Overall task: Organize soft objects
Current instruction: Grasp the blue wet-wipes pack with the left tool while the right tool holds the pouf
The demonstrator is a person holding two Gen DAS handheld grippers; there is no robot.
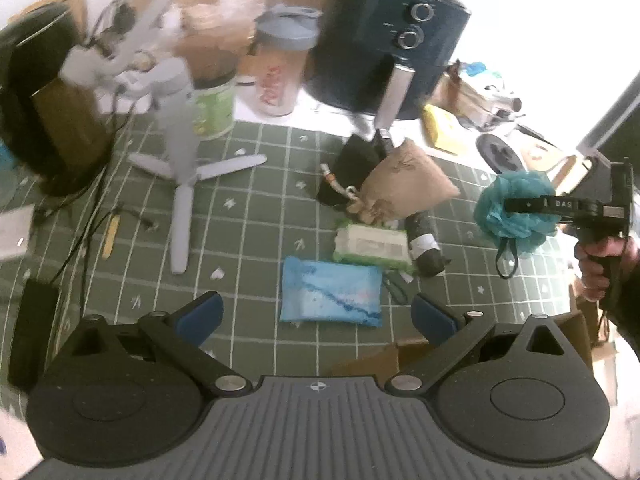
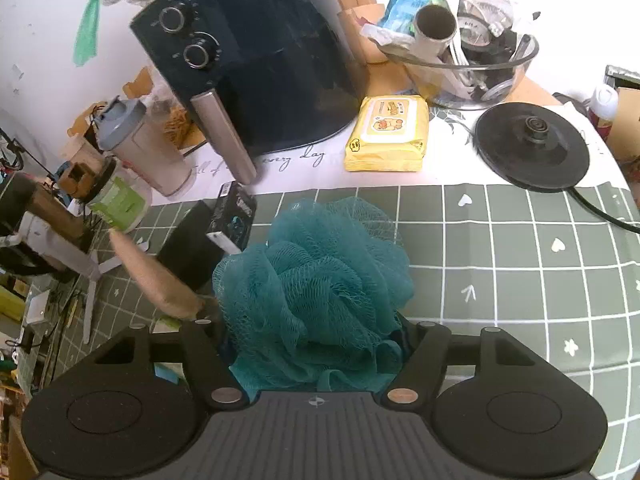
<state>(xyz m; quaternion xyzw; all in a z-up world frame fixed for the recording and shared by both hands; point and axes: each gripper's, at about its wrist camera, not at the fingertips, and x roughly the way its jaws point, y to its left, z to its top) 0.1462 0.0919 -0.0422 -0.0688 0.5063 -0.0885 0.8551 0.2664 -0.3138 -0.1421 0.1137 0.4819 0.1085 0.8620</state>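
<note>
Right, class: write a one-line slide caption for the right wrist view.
Right gripper shut on a teal mesh bath pouf, held above the green grid tablecloth.

Left claw spread wide; right claw clamped on loofah.

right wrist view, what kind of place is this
Probably a cluttered home kitchen or dining table: a dark air fryer, an electric kettle base and a shaker bottle stand behind a green grid tablecloth.
</note>
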